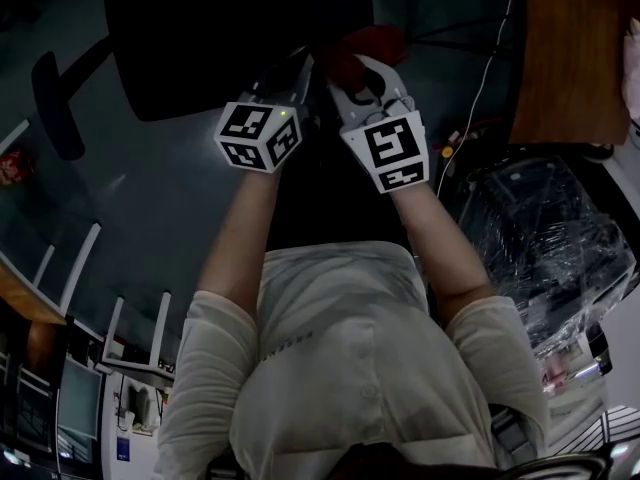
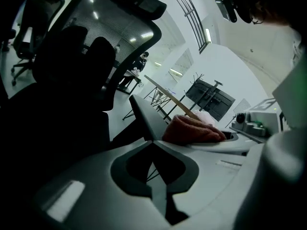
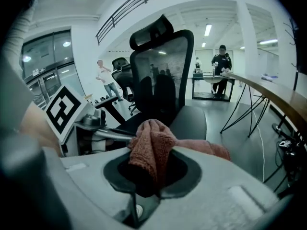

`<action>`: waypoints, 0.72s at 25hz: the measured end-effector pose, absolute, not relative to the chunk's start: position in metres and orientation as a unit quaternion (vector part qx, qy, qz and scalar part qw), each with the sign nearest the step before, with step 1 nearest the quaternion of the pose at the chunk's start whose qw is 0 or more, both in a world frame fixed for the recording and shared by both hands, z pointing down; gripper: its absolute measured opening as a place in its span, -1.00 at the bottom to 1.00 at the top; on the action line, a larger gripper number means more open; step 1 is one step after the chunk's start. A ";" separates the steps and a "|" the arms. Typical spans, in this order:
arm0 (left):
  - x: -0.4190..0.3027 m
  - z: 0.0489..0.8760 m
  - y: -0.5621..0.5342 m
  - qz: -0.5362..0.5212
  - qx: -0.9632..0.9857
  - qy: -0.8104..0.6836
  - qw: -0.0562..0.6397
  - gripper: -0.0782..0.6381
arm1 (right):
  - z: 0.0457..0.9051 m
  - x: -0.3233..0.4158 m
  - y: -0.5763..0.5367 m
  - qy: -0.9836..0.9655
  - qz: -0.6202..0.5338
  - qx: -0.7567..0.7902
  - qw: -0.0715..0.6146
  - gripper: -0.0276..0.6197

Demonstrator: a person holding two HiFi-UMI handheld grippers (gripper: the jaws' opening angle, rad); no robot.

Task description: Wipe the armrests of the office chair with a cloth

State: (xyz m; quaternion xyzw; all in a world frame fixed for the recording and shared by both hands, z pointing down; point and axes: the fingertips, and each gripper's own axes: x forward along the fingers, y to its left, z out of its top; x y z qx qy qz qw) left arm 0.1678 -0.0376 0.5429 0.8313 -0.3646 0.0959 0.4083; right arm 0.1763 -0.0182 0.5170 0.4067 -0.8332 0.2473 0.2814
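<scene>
A black office chair stands in front of me, one armrest out to its left. In the right gripper view its mesh back and seat face me. My right gripper is shut on a bunched reddish cloth that hangs out of its jaws. My left gripper sits right beside it, jaws together with nothing between them. From the left gripper view the cloth lies just right of its tips. The chair's right armrest is hidden.
A wooden desk stands at the far right, with a plastic-wrapped machine and cables beside it. A long table runs along the right. People and other chairs are in the background.
</scene>
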 end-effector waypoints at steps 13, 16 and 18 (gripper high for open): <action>0.164 0.535 -0.027 0.101 0.841 -0.353 0.398 -0.77 | 0.502 0.211 0.045 -0.796 0.247 0.474 0.284 -0.76; 0.167 0.536 -0.025 0.112 0.842 -0.350 0.396 -0.77 | 0.502 0.247 0.029 -0.777 0.237 0.509 0.285 -0.76; 0.167 0.536 -0.025 0.115 0.839 -0.359 0.392 -0.77 | 0.506 0.266 0.005 -0.767 0.243 0.527 0.274 -0.75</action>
